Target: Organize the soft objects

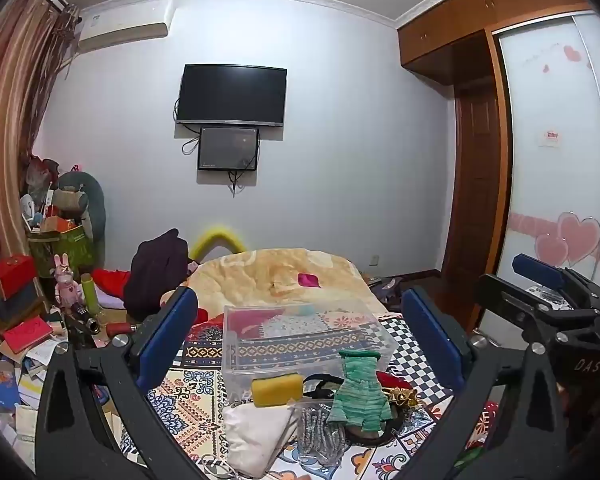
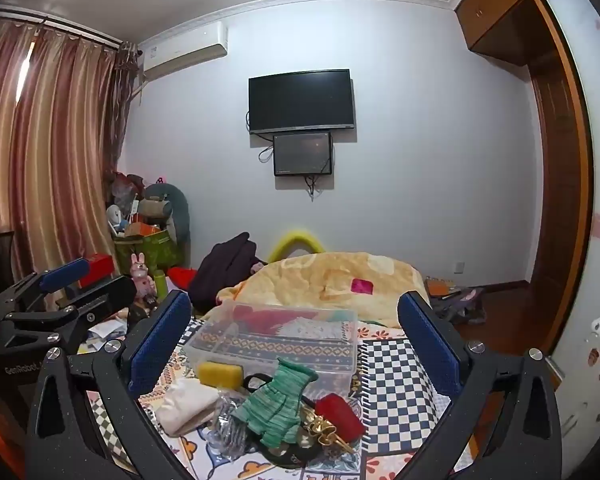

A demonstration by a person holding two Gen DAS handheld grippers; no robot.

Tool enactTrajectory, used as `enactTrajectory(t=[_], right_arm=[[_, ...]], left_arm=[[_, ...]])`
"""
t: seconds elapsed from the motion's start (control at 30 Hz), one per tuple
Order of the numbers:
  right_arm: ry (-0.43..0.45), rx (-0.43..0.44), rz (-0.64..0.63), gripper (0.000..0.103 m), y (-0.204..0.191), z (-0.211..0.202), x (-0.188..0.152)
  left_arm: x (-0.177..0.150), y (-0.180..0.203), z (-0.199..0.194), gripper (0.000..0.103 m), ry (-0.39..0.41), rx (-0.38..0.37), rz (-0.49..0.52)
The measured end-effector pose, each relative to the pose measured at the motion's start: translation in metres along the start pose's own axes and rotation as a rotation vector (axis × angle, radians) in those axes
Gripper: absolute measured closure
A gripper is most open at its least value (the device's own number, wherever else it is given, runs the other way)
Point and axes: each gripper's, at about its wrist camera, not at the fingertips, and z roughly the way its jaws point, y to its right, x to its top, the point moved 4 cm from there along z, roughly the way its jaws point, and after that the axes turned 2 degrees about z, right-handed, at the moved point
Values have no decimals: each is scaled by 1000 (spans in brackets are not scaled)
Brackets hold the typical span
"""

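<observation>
A heap of soft things lies on the patterned bed: a green knit glove (image 1: pixel 358 394) (image 2: pixel 278 402), a yellow sponge (image 1: pixel 277 389) (image 2: pixel 219 375), a white cloth pouch (image 1: pixel 254 436) (image 2: pixel 190 404), a silver mesh piece (image 1: pixel 320 434) (image 2: pixel 228 428), a red pouch with gold trim (image 2: pixel 338 416) and a black band. A clear plastic box (image 1: pixel 300 340) (image 2: pixel 280 338) stands just behind the heap. My left gripper (image 1: pixel 300 332) is open and empty above the heap. My right gripper (image 2: pixel 296 332) is open and empty, to the right of the left one.
A yellow blanket (image 1: pixel 284 276) covers the far end of the bed. A black jacket (image 1: pixel 156 272) lies at the bed's left. Cluttered boxes, books and a pink rabbit figure (image 1: pixel 64 280) fill the left side. A wardrobe (image 1: pixel 548 160) stands on the right.
</observation>
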Motion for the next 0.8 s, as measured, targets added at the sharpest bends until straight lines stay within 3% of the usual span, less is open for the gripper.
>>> enactTrajectory(t=[0.8], right_arm=[[24,13,6,0,-2,-10,5]], left_arm=[[-2,4,-2,0,4,3,27]])
